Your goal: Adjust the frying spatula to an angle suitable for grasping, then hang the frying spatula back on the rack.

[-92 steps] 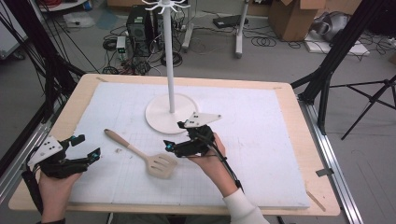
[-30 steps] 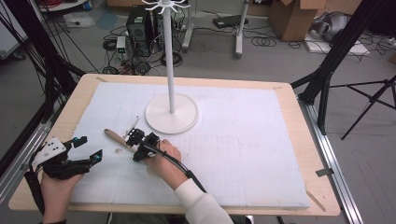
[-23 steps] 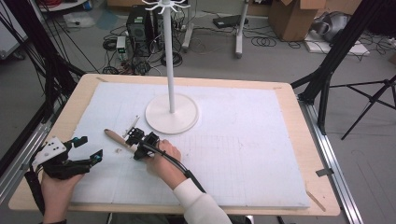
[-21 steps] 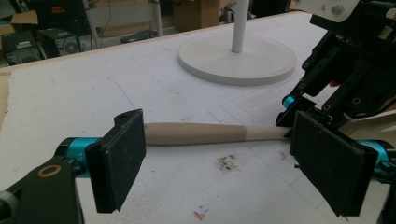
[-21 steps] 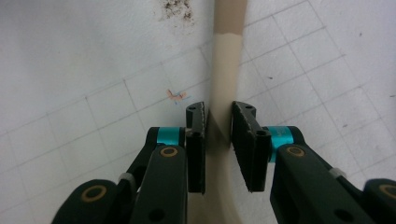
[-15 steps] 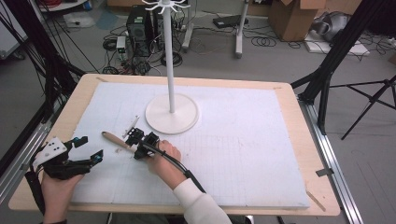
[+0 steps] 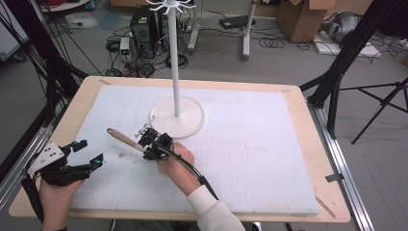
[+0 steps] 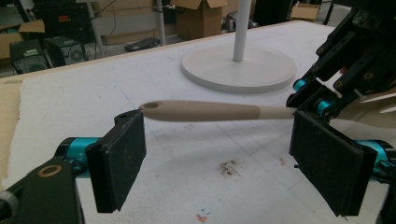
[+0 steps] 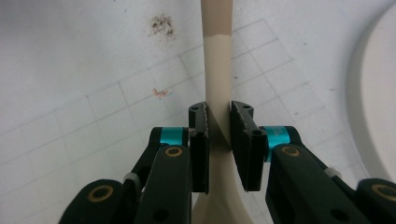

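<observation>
A spatula (image 7: 126,139) with a brown wooden handle and a cream neck points left and away over the white foam mat. My right gripper (image 7: 146,145) is shut on it; in the right gripper view both pads press the cream neck (image 9: 218,70) of the spatula, with the gripper (image 9: 218,114) pointing down at the mat. The handle end (image 8: 187,111) hangs a little above the mat. My left gripper (image 7: 89,153) rests at the front left, open and holding nothing. In the left gripper view its pads (image 8: 119,158) frame the handle from a distance, and the right gripper (image 8: 308,95) is at the right.
A white coat-stand base (image 7: 178,117) with a thin pole stands just behind the right gripper. The white mat (image 7: 250,159) covers a wooden table (image 7: 332,192). Small dark specks (image 8: 229,168) mark the mat. Tripods, cables and boxes are on the floor around.
The right hand came left onto the spatula, closed on its neck, and has lifted the handle end slightly up and away. The left gripper has stayed put.
</observation>
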A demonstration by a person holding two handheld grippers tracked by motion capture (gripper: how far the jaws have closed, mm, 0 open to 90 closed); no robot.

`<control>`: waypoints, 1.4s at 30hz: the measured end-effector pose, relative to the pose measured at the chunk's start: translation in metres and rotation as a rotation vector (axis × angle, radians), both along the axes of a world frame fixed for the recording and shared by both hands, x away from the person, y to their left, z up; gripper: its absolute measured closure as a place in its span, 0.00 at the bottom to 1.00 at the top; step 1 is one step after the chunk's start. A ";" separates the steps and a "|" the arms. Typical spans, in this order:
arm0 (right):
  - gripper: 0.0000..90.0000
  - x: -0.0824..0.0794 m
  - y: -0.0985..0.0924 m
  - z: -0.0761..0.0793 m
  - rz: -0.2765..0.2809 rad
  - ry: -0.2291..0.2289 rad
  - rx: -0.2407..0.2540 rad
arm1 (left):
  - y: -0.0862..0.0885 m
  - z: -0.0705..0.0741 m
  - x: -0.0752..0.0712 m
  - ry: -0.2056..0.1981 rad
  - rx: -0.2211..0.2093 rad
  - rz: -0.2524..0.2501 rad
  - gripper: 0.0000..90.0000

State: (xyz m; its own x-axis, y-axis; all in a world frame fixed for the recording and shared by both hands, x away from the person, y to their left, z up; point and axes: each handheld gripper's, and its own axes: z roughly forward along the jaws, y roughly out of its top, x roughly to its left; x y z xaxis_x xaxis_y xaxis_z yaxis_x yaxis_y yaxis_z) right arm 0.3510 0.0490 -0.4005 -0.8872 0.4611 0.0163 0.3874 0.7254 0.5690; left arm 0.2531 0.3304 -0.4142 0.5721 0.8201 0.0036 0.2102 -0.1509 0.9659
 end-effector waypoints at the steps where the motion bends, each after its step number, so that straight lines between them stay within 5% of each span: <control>1: 0.86 0.000 -0.003 0.002 0.000 -0.001 0.010 | -0.001 0.000 0.000 -0.002 -0.005 0.001 0.21; 18: 0.86 -0.012 -0.081 0.032 -0.056 -0.078 0.226 | -0.014 0.004 0.009 -0.013 -0.009 -0.034 0.21; 29: 0.86 -0.032 -0.131 0.048 -0.111 -0.202 0.364 | -0.034 0.013 0.006 -0.042 -0.016 -0.080 0.21; 42: 0.86 -0.061 -0.181 0.056 -0.178 -0.373 0.480 | -0.076 0.039 -0.004 -0.132 -0.123 -0.147 0.22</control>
State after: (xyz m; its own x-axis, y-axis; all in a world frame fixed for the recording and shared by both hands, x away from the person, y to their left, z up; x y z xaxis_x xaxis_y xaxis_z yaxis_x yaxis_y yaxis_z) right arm 0.2897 -0.1324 -0.3446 -0.7836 0.6201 -0.0375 0.1918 0.2989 0.9348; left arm 0.2494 0.2548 -0.3751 0.6864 0.7272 -0.0086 0.0649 -0.0494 0.9967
